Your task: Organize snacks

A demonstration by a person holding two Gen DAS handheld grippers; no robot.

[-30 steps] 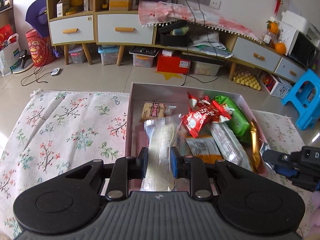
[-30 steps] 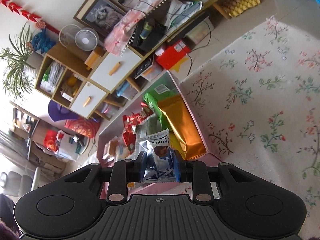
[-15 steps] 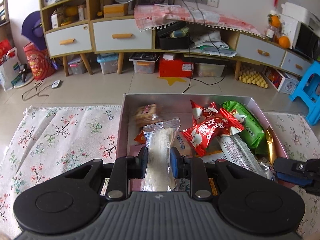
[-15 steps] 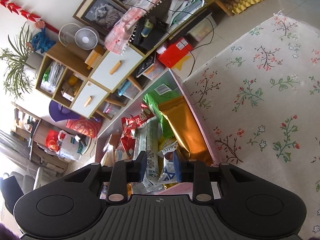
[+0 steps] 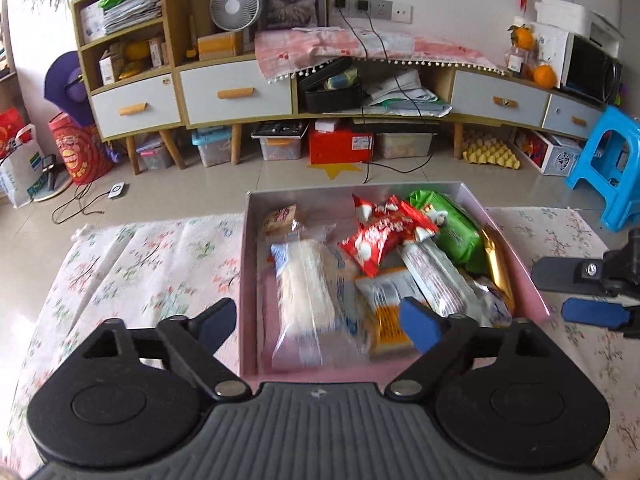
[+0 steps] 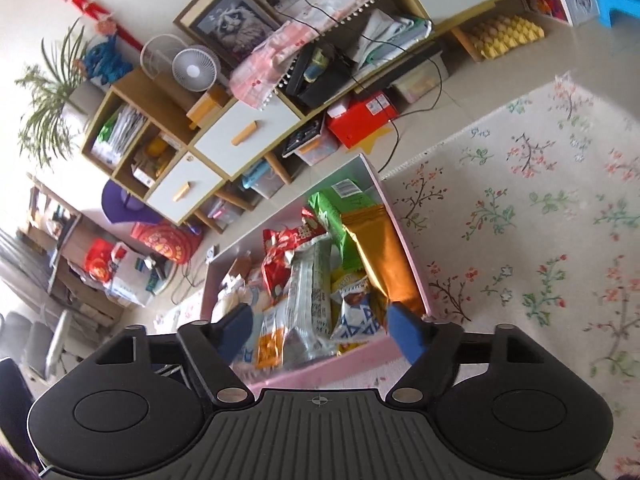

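A pink box (image 5: 532,286) on the floral cloth holds several snack packets. My left gripper (image 5: 318,322) is open above its near edge; the clear packet of white wafers (image 5: 306,296) lies loose in the box below it. My right gripper (image 6: 322,334) is open over the box (image 6: 340,368); the blue-and-silver truffle packet (image 6: 356,316) lies in the box between its fingers. A red packet (image 5: 384,236), a green packet (image 5: 452,224) and a gold packet (image 6: 384,256) also lie inside. The right gripper shows at the left view's right edge (image 5: 588,292).
The floral cloth (image 5: 140,272) spreads to both sides of the box (image 6: 540,240). Beyond it are tiled floor, a low cabinet (image 5: 236,92) with storage bins underneath, and a blue stool (image 5: 608,172) at the right.
Both grippers have opened. The wafer packet dropped from the left gripper and the truffle packet from the right gripper into the box. Both grippers have pulled back slightly.
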